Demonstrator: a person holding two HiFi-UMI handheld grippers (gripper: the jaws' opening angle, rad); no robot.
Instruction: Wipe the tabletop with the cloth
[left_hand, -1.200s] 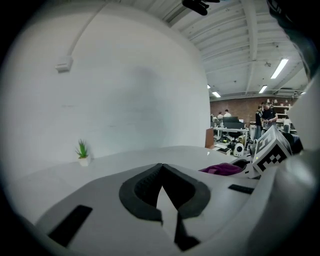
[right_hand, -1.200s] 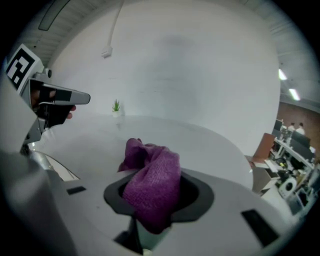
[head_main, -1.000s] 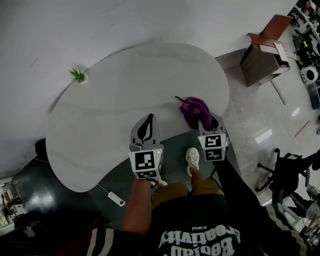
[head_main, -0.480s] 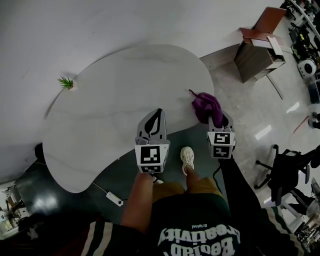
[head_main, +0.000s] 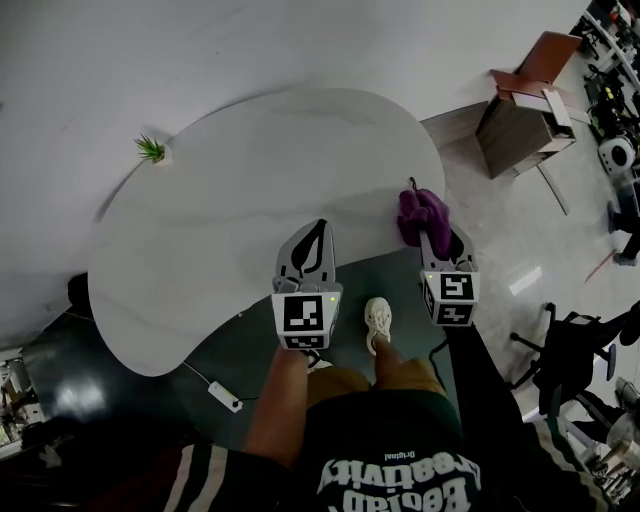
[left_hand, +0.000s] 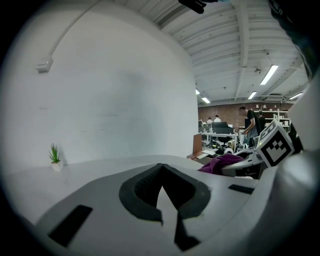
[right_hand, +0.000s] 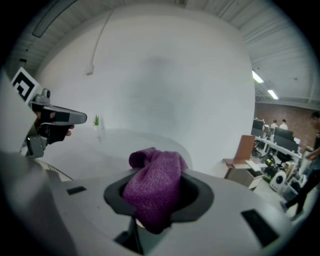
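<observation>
Presently:

- Right gripper (head_main: 432, 243): clenched on the cloth (head_main: 418, 208). The right gripper view shows purple knit bunched between the jaws, filling the gap and spilling over the near lip.
- Cloth, position: directly ahead of the right gripper's jaws and held in them. The head view places it over the right-hand near rim of the tabletop (head_main: 250, 180). No view settles whether its underside is touching the surface or is just above it.
- Cloth, long axis: the bundle runs forward along the jaw line, with one fold standing up at the far end.
- Tabletop, bearing from the right gripper: almost all of the bare pale surface lies ahead and to the left. Little of it lies to the right, where the rim curves away to the floor.
- Tabletop, long axis: runs crosswise to the left of the right gripper, out toward the plant (head_main: 153, 150) near the far left rim.
- Left gripper (head_main: 307, 245): jaw tips closed together with nothing between them. It sits over the near edge, to the left of the right gripper and well apart from the cloth.
- Nearer gripper: the right one, already on the cloth.
- Judgement: the coming stroke probably calls for pressing the cloth down and sweeping it leftward and forward.
</observation>
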